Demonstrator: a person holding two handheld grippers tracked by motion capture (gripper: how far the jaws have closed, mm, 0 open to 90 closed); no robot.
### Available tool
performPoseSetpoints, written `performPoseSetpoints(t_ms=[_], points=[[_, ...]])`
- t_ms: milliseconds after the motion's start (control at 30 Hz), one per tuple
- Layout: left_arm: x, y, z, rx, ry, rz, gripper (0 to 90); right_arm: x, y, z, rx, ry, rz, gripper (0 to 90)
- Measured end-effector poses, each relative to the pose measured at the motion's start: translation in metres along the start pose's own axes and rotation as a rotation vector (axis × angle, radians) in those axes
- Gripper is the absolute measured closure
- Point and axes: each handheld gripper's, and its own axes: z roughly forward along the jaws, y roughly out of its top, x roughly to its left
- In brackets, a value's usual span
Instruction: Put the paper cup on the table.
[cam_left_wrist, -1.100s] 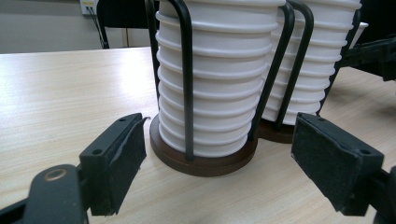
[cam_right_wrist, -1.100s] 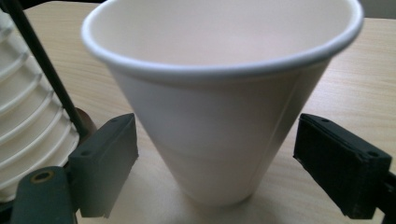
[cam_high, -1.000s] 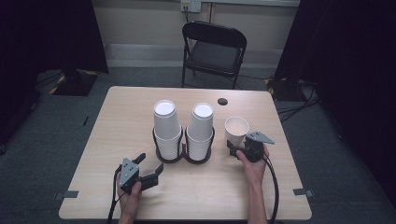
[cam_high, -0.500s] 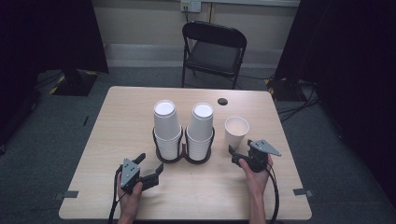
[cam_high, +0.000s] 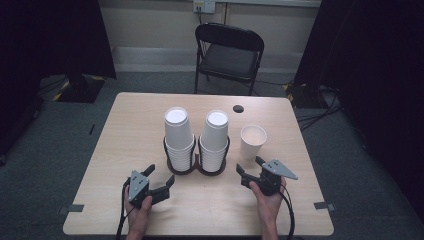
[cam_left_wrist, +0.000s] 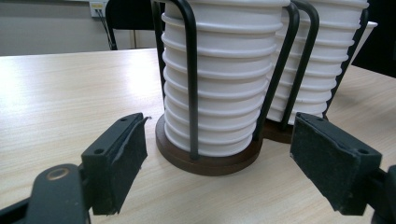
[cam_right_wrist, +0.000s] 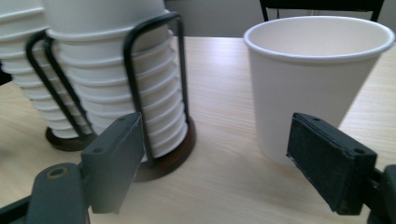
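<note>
Left tongs (cam_high: 159, 176): I hold them low over the near left part of the bench (cam_high: 130, 125), jaws apart with nothing between them. They point at the cup holder, whose left ring stands just ahead of them in the left gripper view.
Cup holder (cam_high: 196, 167): a black wire rack on two round brown bases, at the middle of the bench. Its two rings stand side by side and touch.
Left stack (cam_high: 178, 135): white paper cups nested upside down in the left ring, upright, rising above the wire.
Right stack (cam_high: 215, 137): a second nest of white cups in the right ring, just beside the first.
Single cup (cam_high: 252, 141): one white paper cup, upright with its mouth up, resting on the bench just right of the holder and apart from it.
Right tongs (cam_high: 250, 167): I hold them near the single cup, on my side of it. Their jaws have just been closing, yet they stand apart and empty; the cup is beyond the tips, not between them.
Chair (cam_high: 227, 52): a black folding chair behind the far edge of the bench.
</note>
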Motion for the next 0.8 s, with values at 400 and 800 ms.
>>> performPoseSetpoints(t_ms=[400, 800], points=[[0.000, 0.000, -0.001, -0.008, -0.002, 0.006, 18.3, 0.028, -0.015, -0.002, -0.001, 0.058, -0.014, 18.0], [0.000, -0.001, -0.002, -0.012, -0.005, 0.007, 18.3, 0.036, -0.033, 0.004, 0.028, 0.098, -0.042, 14.5]])
